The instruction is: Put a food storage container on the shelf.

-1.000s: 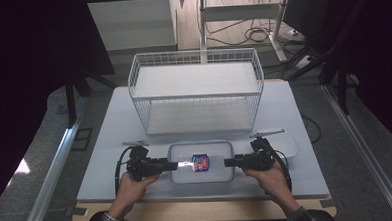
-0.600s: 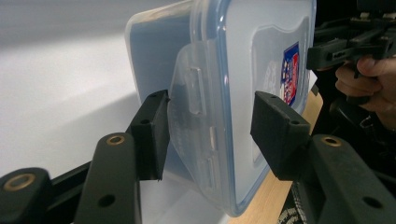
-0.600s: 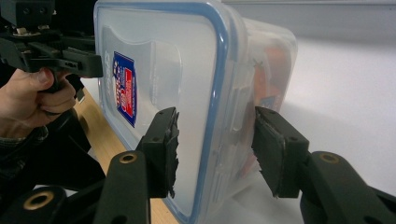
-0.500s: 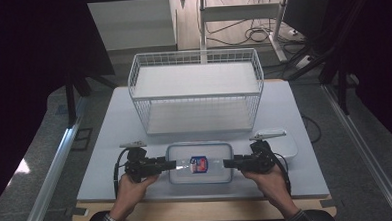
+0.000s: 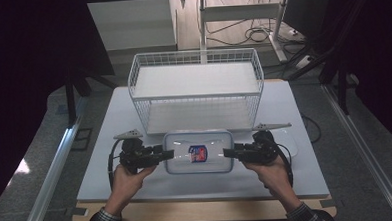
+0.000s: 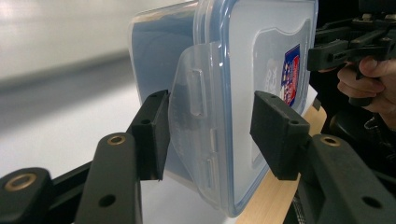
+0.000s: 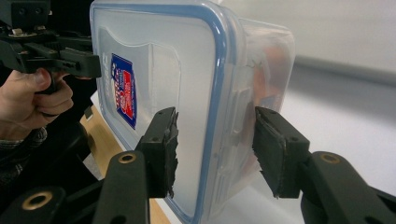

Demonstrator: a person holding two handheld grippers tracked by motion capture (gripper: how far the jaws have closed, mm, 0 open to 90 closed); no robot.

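**Box gripped at both ends, off the table**

Biggest first: white table (image 5: 105,144) fills the mid of the high view, wooden edge strip along its near side. On its far half sits the white wire basket (image 5: 195,90), open top, upright, a white sheet lying in its bottom.

Just in front of the basket, near-centre of the table: clear plastic box (image 5: 198,151) w/ blue-rimmed lid and a red-blue label on top. Lid on, side latch flaps down. Lies level, long side across the table, between the two hands. Its far edge sits just at the basket's front wall in the high view; touching or not, can't tell from up here. To the box's right, a flat white slab (image 5: 289,145) on the table, partly behind the right hand.

Left gripper (image 5: 167,154) comes in from the box's left end. Left gripper view: box end (image 6: 210,107) sits between the black pads, one pad under the base, one over the lid, latch flap in the gap. Clamped on the box.

Right gripper (image 5: 229,152) mirrors it at the right end. Right gripper view: pads either side of that end (image 7: 219,116), one on the lid, one on the base. Clamped too.

Both gripper views show table surface w/ a gap under the box — it hangs clear, carried by the two grippers alone.
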